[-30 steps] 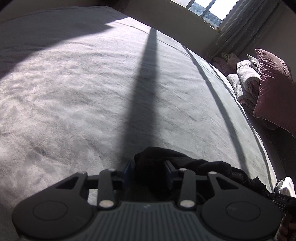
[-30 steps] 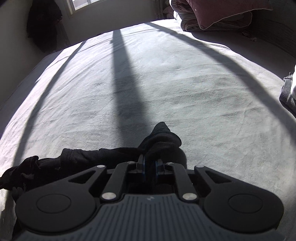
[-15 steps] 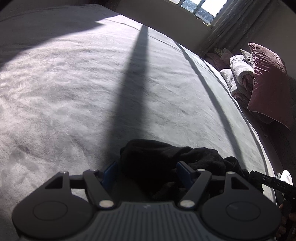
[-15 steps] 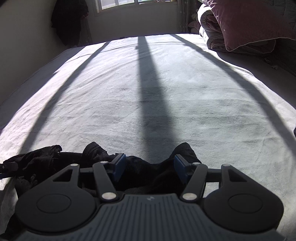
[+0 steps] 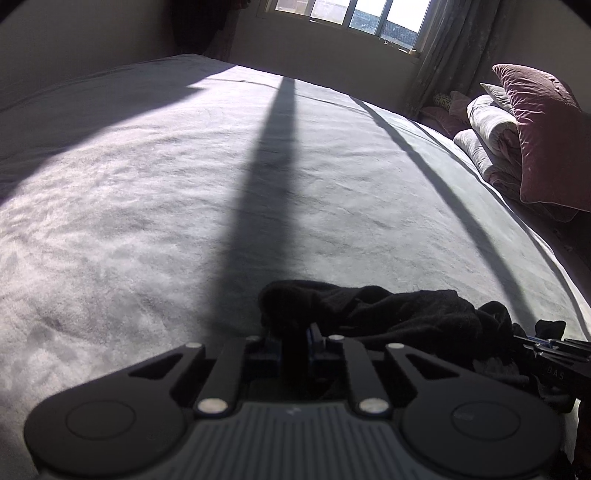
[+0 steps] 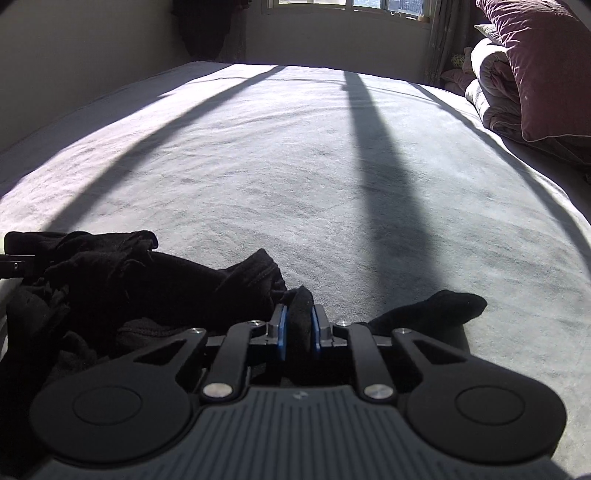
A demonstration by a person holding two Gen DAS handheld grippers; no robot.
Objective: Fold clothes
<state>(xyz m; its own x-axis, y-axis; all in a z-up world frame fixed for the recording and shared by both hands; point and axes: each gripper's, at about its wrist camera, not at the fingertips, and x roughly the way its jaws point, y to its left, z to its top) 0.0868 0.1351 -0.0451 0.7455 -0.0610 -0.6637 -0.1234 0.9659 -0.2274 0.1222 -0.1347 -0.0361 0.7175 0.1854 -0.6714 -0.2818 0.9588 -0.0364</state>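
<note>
Both pairs of jaws have just been closing: half a second ago each stood wide around the crumpled black fabric garment (image 5: 388, 314), and now each is nipped down on a fold of it. That garment lies bunched in a rope-like heap at the near edge of the pale grey plush bedspread (image 5: 184, 184), one loose end trailing out to the right in the right wrist view.

Left gripper (image 5: 297, 341) has its pads drawn almost together with a pinch of dark cloth between them; right gripper (image 6: 297, 332) likewise squeezes a thick fold between its blue pads (image 6: 281, 332) – neither shows any spare gap. Each tool's tip also shows at the edge of the other's view, so the two grips sit near each other along the same heap.

My reading is that the step in hand is the pickup before spreading – the garment is not yet laid flat, so folding proper has not begun. What comes next probably calls for lifting and drawing the two holds apart to open the cloth out over the sunlit middle of the bed, keeping both pinches firm so the soft fabric does not slip free.

Both views have also swung since a second ago, bringing the window (image 5: 351, 18) more squarely ahead; the dusky pink velvet pillow (image 5: 546, 133) and rolled quilts (image 5: 487, 136) sit well apart at the far right
</note>
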